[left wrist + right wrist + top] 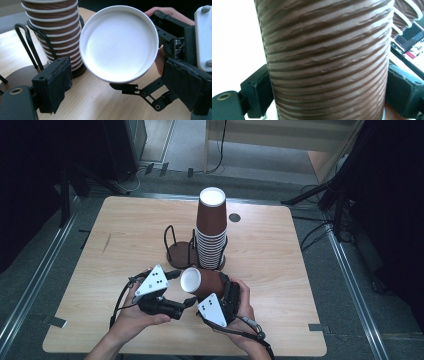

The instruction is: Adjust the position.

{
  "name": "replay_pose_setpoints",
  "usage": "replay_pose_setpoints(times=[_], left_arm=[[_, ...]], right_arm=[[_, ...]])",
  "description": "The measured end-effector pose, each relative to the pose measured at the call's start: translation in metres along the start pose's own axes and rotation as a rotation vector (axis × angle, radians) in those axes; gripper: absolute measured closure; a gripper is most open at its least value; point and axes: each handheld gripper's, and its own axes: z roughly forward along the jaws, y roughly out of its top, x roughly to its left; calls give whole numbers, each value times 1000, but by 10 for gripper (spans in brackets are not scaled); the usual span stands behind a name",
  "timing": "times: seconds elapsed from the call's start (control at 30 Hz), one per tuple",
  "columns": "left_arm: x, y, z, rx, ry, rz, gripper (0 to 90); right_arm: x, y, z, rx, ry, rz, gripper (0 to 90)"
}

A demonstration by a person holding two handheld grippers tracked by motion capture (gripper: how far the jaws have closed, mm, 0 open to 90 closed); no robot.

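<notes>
A brown ribbed paper cup (pixel 207 282) lies on its side above the table's near edge, clamped across its body by my right gripper (pixel 222 287). In the right gripper view the cup (pixel 327 50) sits tight between both jaws of that gripper (pixel 327 97). Its white round end (pixel 118 42) faces my left gripper (pixel 117 77), whose jaws stand on either side of the rim with small gaps and do not press it. In the high view the left gripper (pixel 189 301) is just below and left of that white end.
A tall stack of upside-down brown cups (pixel 211 235) stands in a black wire holder (pixel 177 251) at the table's middle, just behind the held cup. The stack (pixel 57 30) is close to the left jaw. A small dark disc (pixel 234 217) lies farther back.
</notes>
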Motion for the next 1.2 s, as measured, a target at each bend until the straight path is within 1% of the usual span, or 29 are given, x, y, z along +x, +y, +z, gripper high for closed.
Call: replay_pose_setpoints(times=[0.03,0.07,0.13,0.17,0.3,0.47,0.53,0.6,0.83,1.0,1.1,1.2], left_arm=[[1,-1,0,10,-3,2,101],[1,-1,0,11,-4,2,101],[1,-1,0,10,-5,2,101],[1,-1,0,9,-3,3,102],[1,-1,0,7,-1,0,135],[1,-2,0,11,-10,2,145],[2,-2,0,14,-3,-5,150],[4,-3,0,18,-8,-17,159],[4,-4,1,32,-36,-23,223],[5,-4,1,31,-43,-31,231],[7,-6,1,15,-56,-49,235],[9,-7,1,14,-67,-71,239]], right_arm=[[3,0,0,-4,11,-14,89],[3,0,0,-9,11,-25,89],[4,0,0,-8,15,-30,89],[6,1,0,-13,26,-44,88],[7,1,-1,-17,40,-58,88],[11,1,-1,-24,58,-98,87],[12,1,-1,-26,62,-108,87],[13,1,-1,-23,63,-108,87],[13,0,-1,-18,52,-124,86],[13,0,-1,-17,53,-129,84],[13,0,-1,-19,54,-123,79],[12,1,-1,-13,62,-116,70]])
